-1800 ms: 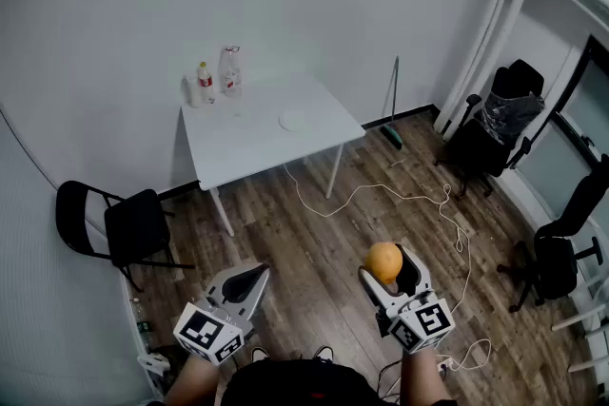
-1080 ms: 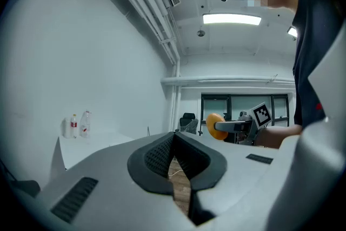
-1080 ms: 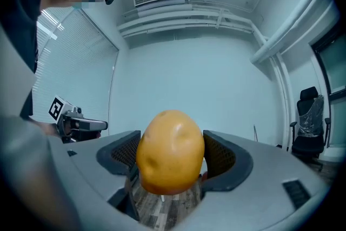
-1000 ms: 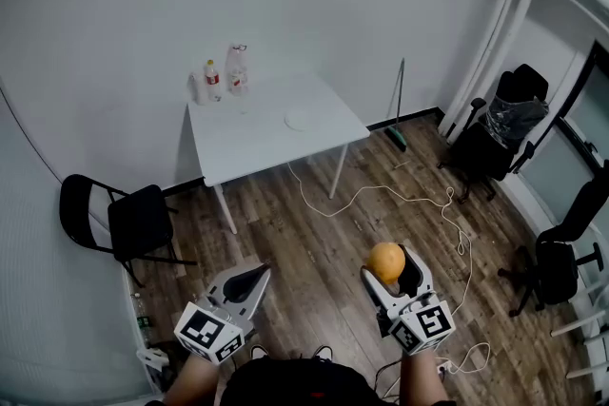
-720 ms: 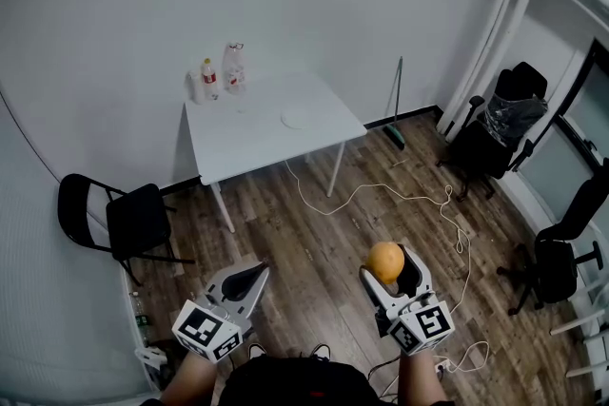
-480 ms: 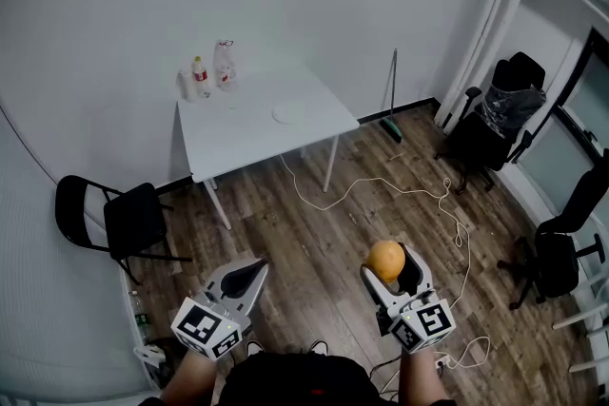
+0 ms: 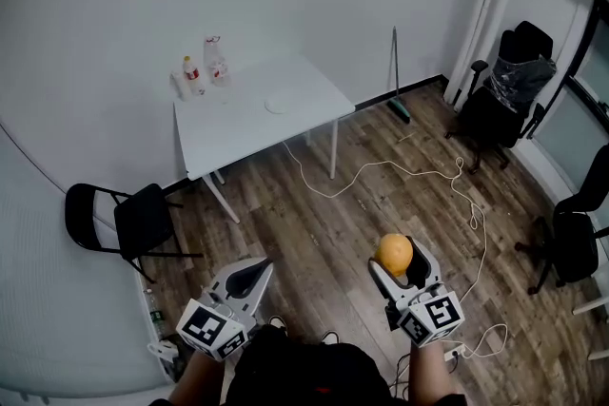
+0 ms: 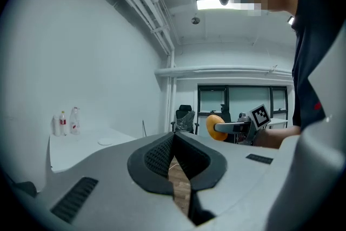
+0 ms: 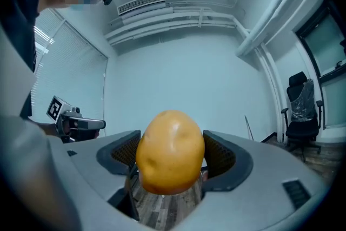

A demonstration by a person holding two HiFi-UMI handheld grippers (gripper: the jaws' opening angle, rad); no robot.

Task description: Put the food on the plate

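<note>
Your right gripper (image 7: 397, 264) has its fingers (image 9: 220, 155) clamped on the food (image 7: 393, 252), a rounded orange-yellow lump; in the right gripper view it fills the gap, a ribbed pad pressing each side, its top poking above them; you hold it out over the wooden floor (image 7: 324, 214), well apart from the desk (image 7: 238, 133). Your left gripper (image 7: 258, 273) hangs low at the left, its fingers (image 8: 157, 155) pressed together tip to tip; the left gripper view shows only a thin slit lower down between them, floorboards showing through, nothing gripped. The white plate (image 7: 277, 106) lies on the desk toward its far side; bottles (image 7: 211, 58) stand at the far left corner; a black folding chair (image 7: 133, 222) sits just left of the desk; a pale cable (image 7: 400, 168) trails over the floor to the right. Against half a second ago your grip is unchanged: same squeeze on the food, left fingers as shut as before; both grippers sit at nearly the same spots in the head view, while the desk and chair have slid slightly as the view swings; the food stays well short of the plate.
</note>
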